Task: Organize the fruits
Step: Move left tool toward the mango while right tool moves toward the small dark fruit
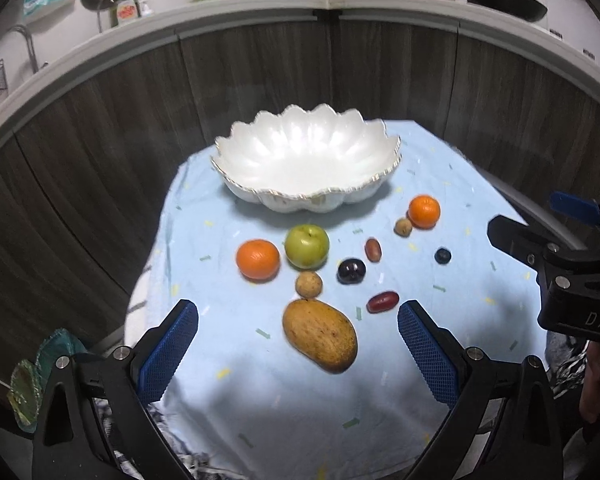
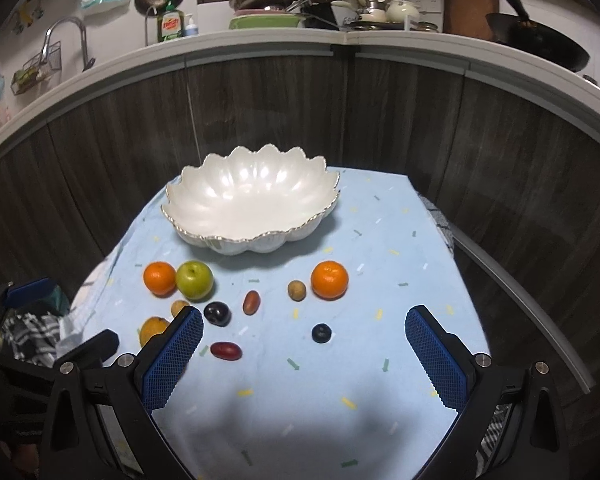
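Observation:
A white scalloped bowl [image 1: 306, 160] [image 2: 248, 204] stands empty at the back of a light blue cloth [image 1: 300, 392]. In front lie a mango [image 1: 320, 336], a green apple [image 1: 307, 246], two oranges [image 1: 258, 259] [image 1: 424, 211], a dark plum [image 1: 351, 271], red dates [image 1: 383, 302] [image 1: 373, 249], small brown fruits [image 1: 309, 284] [image 1: 403, 227] and a dark berry [image 1: 442, 256]. My left gripper [image 1: 298, 344] is open above the mango. My right gripper [image 2: 304, 354] is open above the cloth, near the dark berry [image 2: 321, 333].
A dark wood-panelled counter front [image 2: 420, 120] curves behind the table. A checked cloth [image 2: 32, 336] and green glass dishes [image 1: 32, 380] sit at the left edge. The right gripper's body [image 1: 572, 280] shows at the right of the left wrist view.

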`<state>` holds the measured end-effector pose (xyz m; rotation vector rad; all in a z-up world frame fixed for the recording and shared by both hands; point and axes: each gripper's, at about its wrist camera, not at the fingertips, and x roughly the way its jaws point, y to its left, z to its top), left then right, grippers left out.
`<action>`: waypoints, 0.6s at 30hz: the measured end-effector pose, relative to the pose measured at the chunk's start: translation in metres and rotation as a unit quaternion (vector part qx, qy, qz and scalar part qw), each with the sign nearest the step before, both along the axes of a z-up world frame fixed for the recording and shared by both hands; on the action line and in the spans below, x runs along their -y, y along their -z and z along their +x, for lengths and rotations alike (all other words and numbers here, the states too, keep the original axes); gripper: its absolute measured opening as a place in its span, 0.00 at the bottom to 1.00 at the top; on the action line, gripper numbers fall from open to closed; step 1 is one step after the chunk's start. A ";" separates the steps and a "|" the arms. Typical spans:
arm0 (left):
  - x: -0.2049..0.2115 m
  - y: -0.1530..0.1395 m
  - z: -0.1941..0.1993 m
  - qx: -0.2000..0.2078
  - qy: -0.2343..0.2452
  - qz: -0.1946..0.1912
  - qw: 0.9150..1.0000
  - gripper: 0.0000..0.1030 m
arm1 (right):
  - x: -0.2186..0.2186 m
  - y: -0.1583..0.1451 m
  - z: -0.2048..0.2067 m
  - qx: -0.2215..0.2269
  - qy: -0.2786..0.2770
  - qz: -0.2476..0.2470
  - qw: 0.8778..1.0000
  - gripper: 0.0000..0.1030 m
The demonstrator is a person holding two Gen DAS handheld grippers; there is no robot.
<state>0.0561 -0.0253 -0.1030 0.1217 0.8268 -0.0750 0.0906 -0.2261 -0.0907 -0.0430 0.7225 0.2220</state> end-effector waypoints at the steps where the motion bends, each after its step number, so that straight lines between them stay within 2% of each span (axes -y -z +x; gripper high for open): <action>1: 0.002 0.005 0.002 -0.004 0.002 0.002 1.000 0.95 | 0.000 0.003 0.001 -0.002 -0.002 0.000 1.000 0.99; 11: 0.005 0.040 0.022 -0.028 -0.012 0.000 1.000 0.91 | -0.001 0.035 0.024 -0.020 -0.009 -0.016 1.000 0.98; 14: 0.006 0.048 0.026 -0.034 -0.016 -0.002 0.999 0.90 | -0.002 0.044 0.030 -0.021 -0.012 -0.015 1.000 0.90; 16: 0.008 0.053 0.028 -0.035 -0.015 -0.003 0.999 0.90 | -0.002 0.049 0.034 -0.022 -0.013 -0.016 1.000 0.80; 18: 0.011 0.057 0.029 -0.037 -0.012 -0.003 0.999 0.90 | 0.000 0.055 0.037 -0.027 -0.013 -0.013 0.999 0.76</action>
